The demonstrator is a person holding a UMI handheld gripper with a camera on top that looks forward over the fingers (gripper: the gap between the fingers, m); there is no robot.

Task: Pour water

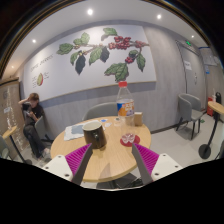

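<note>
A clear plastic water bottle [123, 100] with a red label stands upright at the far side of a round wooden table [108, 160]. A dark cup [93, 133] stands nearer, just beyond my left fingertip. My gripper [111, 150] is open and empty above the near part of the table. Its fingers [83, 160] are spread wide, with only bare tabletop between them. The bottle is well beyond the fingers, a little right of the cup.
A small red object [127, 139] lies just past my right fingertip. A small tan cup [138, 119] stands by the bottle and papers [73, 131] lie at the table's left. A person [33, 110] sits at the left. Grey chairs [101, 110] stand behind the table.
</note>
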